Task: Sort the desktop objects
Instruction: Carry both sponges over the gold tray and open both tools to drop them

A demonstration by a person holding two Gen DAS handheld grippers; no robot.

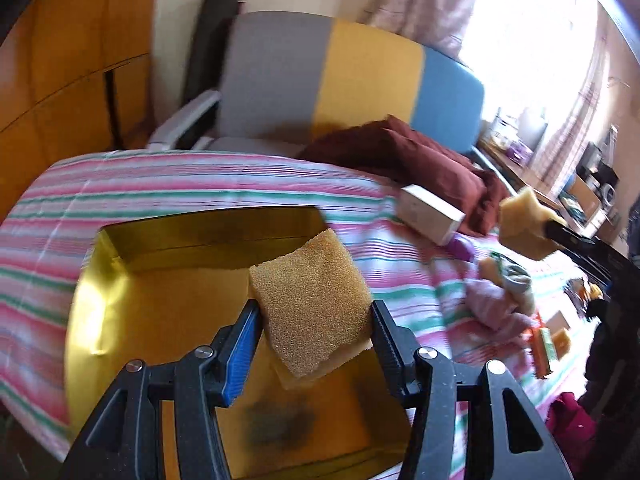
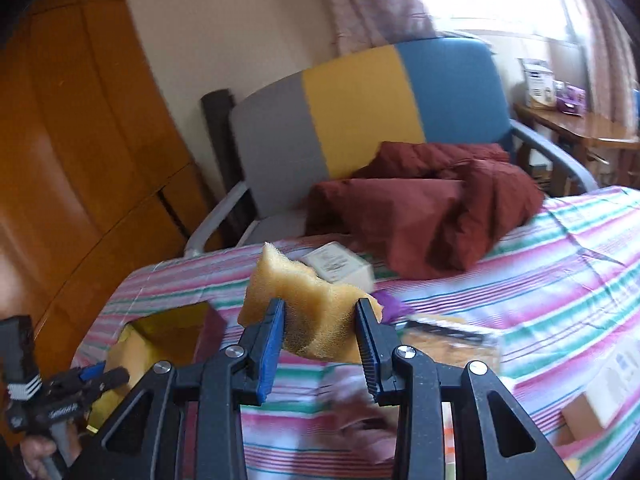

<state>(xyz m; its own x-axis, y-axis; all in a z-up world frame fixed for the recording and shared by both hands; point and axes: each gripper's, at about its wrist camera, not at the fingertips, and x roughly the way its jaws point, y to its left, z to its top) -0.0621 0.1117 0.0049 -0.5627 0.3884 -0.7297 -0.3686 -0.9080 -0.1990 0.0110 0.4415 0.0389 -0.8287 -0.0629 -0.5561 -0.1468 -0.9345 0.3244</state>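
My left gripper (image 1: 314, 314) is shut on a yellow-brown sponge (image 1: 310, 300) and holds it above an open gold cardboard box (image 1: 100, 288) on the striped cloth. My right gripper (image 2: 320, 316) is shut on a second yellow sponge (image 2: 304, 300), squeezed between its fingers, above the cloth. That sponge (image 1: 524, 226) also shows at the right of the left wrist view. The gold box (image 2: 160, 332) and the left gripper (image 2: 106, 376) show at the lower left of the right wrist view.
A small white carton (image 2: 338, 266), a purple item (image 2: 390, 304) and a clear packet (image 2: 452, 336) lie on the striped cloth (image 2: 560, 280). A dark red cloth (image 2: 432, 208) lies at the far edge. A grey-yellow-blue chair (image 2: 360, 112) stands behind. More small items (image 1: 504, 292) lie at right.
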